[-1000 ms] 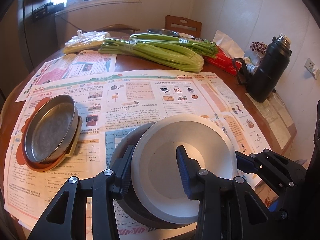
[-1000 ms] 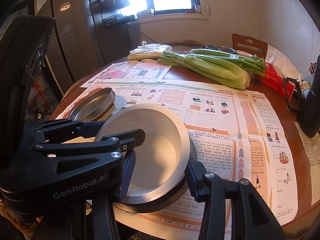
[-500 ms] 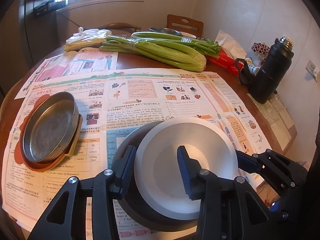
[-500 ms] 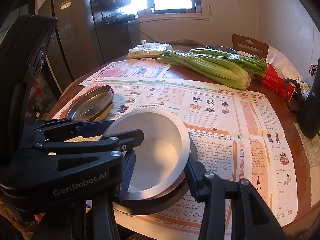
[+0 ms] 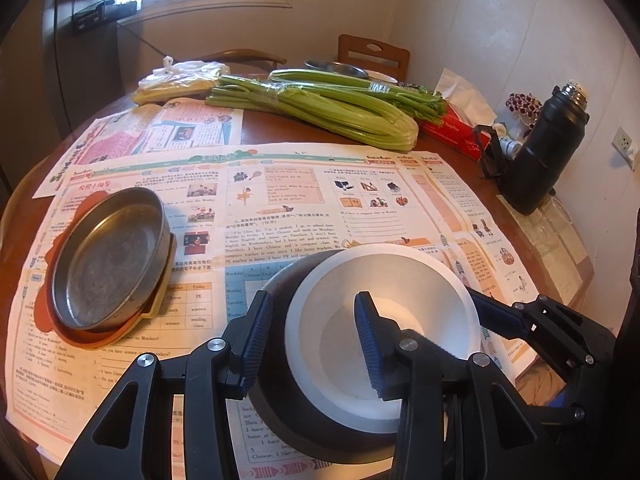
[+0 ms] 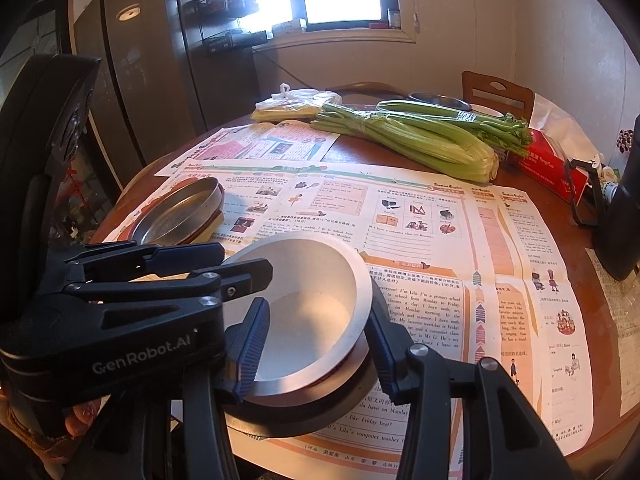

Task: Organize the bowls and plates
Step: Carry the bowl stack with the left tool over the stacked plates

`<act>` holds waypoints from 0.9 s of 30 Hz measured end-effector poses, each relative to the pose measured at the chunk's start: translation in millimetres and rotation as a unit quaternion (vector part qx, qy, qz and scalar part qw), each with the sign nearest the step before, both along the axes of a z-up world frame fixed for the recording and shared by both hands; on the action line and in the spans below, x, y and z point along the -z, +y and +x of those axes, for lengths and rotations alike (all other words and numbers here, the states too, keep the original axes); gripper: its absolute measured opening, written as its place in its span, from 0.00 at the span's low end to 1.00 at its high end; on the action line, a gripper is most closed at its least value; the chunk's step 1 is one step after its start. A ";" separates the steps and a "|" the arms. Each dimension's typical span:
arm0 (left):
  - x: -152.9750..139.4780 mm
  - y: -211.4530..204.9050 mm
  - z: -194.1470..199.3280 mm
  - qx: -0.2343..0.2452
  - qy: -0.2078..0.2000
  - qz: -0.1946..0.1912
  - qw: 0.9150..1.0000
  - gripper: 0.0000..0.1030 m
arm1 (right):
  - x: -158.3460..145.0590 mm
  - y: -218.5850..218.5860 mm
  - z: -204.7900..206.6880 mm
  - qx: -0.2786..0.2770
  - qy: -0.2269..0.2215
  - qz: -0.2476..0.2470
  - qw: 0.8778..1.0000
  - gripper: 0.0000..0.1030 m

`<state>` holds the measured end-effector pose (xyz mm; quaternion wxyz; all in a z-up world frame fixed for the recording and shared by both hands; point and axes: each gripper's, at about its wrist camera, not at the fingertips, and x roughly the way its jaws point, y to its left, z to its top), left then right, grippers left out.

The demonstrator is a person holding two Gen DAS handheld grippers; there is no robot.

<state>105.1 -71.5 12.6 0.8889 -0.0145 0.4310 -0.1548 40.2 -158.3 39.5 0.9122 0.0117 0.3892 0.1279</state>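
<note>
Likely the white bowl [image 5: 384, 332], pinched at opposite rims by left gripper [image 5: 316, 340] and right gripper [image 6: 316, 340] fingers, tips off the dark bowl [image 5: 280, 396] beneath onto the worktop [image 5: 460, 152] if either lets go.

The white bowl [image 5: 384, 332] is seen lower and more level than before, nested deeper into the dark bowl [image 5: 280, 380].

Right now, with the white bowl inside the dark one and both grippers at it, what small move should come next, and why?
Probably ease the white bowl down until it sits level. It lies tilted and off-centre in the dark bowl, while the right gripper is shut on its wall and the left gripper straddles both rims. Release only after.
</note>
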 end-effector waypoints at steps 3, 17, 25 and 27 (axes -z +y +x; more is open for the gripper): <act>-2.3 2.3 -1.2 -0.004 -0.006 0.008 1.000 0.44 | -0.5 -1.2 0.9 0.003 -0.001 0.000 1.000 0.47; -4.7 10.9 -0.8 -0.013 -0.010 0.010 1.000 0.49 | -2.7 -17.4 5.9 0.023 -0.007 0.016 1.000 0.47; -4.7 13.1 -0.4 -0.017 -0.011 0.009 1.000 0.51 | 0.1 -36.0 8.2 0.046 -0.003 0.025 0.999 0.51; -2.8 14.5 -0.3 -0.020 -0.011 0.014 1.000 0.51 | 4.3 -40.9 9.7 0.052 0.005 0.029 0.998 0.54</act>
